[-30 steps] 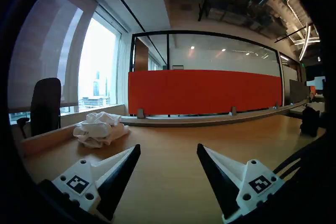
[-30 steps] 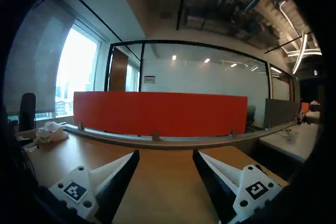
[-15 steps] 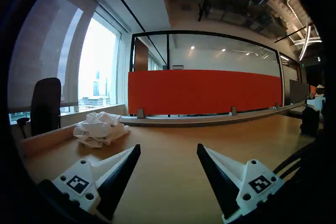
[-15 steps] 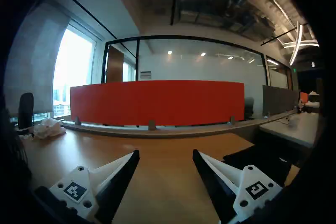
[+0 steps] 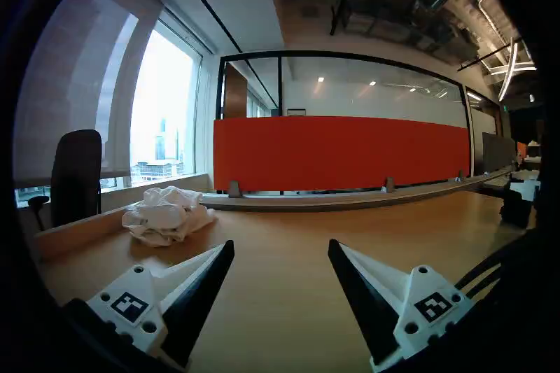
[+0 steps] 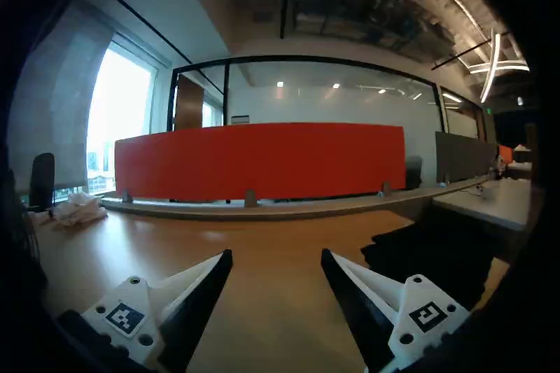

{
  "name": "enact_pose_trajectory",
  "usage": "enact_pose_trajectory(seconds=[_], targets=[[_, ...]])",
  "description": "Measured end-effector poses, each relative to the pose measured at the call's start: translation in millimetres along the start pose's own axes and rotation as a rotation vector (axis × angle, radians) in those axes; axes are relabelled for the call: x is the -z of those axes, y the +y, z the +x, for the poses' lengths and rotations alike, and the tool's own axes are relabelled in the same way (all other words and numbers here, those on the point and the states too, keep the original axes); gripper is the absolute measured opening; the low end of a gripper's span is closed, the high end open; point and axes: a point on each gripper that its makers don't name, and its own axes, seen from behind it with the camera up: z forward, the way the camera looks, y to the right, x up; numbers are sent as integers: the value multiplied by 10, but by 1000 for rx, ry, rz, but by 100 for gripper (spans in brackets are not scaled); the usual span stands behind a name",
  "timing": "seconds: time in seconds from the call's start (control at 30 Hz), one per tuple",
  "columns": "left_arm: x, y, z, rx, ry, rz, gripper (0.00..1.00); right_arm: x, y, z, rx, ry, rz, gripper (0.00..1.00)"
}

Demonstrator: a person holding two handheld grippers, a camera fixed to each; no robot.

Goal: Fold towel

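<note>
Qty 2 grippers: left gripper [image 5: 280,243] and right gripper [image 6: 276,252], both hovering low over 1 wooden table [image 5: 294,289], each w/ its 2 fingers standing wide apart and gripping nothing. Qty 1 towel [image 5: 166,215], white, lying crumpled in a heap on the table's far left, near the edge. In the left gripper view it is sitting ahead and left of the left finger, apart from it. In the right gripper view the same towel [image 6: 77,210] is lying far off to the left, well apart from that claw. Qty 1 red divider panel [image 5: 339,152] running along the table's back edge. Qty 1 black office chair [image 5: 75,177] standing behind the towel, by the window. Qty 1 dark flat item [image 6: 434,254] lying right of the right gripper; type unclear.
</note>
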Motion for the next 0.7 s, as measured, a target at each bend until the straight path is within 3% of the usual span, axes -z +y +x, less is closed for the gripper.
enact_pose_trajectory(seconds=[0.7], targets=[[-3,3,-1,0,0,0,100,56,-141,-25,32,16,20,98]])
